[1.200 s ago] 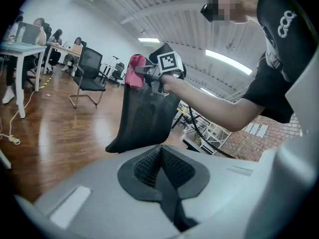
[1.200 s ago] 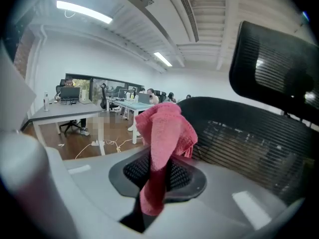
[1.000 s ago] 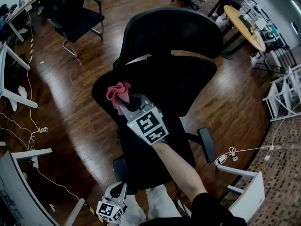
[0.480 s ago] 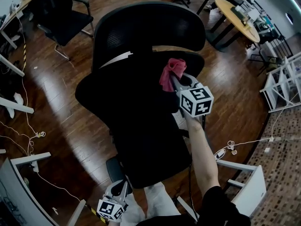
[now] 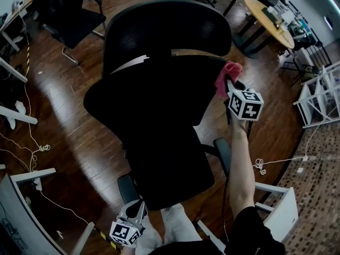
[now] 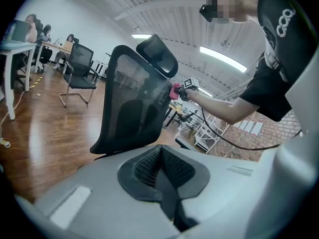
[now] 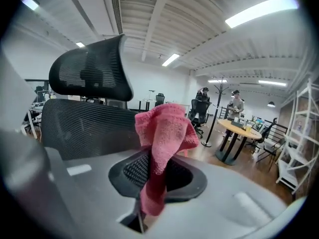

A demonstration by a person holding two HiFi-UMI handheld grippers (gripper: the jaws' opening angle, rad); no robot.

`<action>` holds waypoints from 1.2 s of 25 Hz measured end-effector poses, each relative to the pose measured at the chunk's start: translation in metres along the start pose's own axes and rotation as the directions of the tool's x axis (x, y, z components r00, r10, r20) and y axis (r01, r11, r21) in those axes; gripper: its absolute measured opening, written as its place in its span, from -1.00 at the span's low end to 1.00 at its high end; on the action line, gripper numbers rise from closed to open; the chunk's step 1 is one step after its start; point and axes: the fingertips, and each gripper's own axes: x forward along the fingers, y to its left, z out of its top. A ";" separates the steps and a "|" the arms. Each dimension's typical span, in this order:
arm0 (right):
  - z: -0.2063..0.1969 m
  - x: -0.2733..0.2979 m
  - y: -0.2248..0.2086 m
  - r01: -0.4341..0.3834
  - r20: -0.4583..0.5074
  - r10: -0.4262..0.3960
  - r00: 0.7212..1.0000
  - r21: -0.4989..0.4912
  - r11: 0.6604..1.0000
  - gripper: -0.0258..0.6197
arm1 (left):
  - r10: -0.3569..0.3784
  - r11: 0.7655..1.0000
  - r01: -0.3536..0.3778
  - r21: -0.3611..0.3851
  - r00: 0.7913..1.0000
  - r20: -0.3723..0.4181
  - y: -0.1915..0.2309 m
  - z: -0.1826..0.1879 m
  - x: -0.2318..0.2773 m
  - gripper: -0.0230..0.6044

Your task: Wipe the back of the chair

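"Where was the left gripper (image 5: 137,211)?"
"Low by the person, jaws together, holding nothing."
"And the right gripper (image 5: 230,86)?"
"Pinching the pink cloth (image 5: 227,73) by the right edge of the chair back (image 5: 154,102), which spread away to its left."

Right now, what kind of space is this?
Most likely an open-plan office: a mesh office chair up front, a second chair behind it on the wood floor, a round table cluttered with things, and strip lights overhead.
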 end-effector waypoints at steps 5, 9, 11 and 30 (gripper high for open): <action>0.023 0.007 0.079 -0.113 0.019 0.115 0.993 -0.092 0.989 -0.77 | 0.009 1.000 -0.009 -0.008 1.000 0.014 0.000 0.006 -0.006 -0.97; 0.036 0.007 0.178 -0.255 0.031 0.263 0.964 -0.156 0.954 -0.77 | 0.037 0.999 -0.036 -0.022 0.999 0.027 0.012 0.008 -0.021 -0.97; 0.042 0.003 0.233 -0.331 0.036 0.343 0.939 -0.188 0.925 -0.77 | 0.049 0.998 -0.048 -0.034 0.998 0.034 0.017 0.006 -0.029 -0.97; 0.029 -0.054 0.456 -0.630 0.047 0.662 0.748 -0.262 0.731 -0.77 | 0.090 0.995 -0.087 -0.048 0.993 0.077 0.054 0.016 -0.066 -0.97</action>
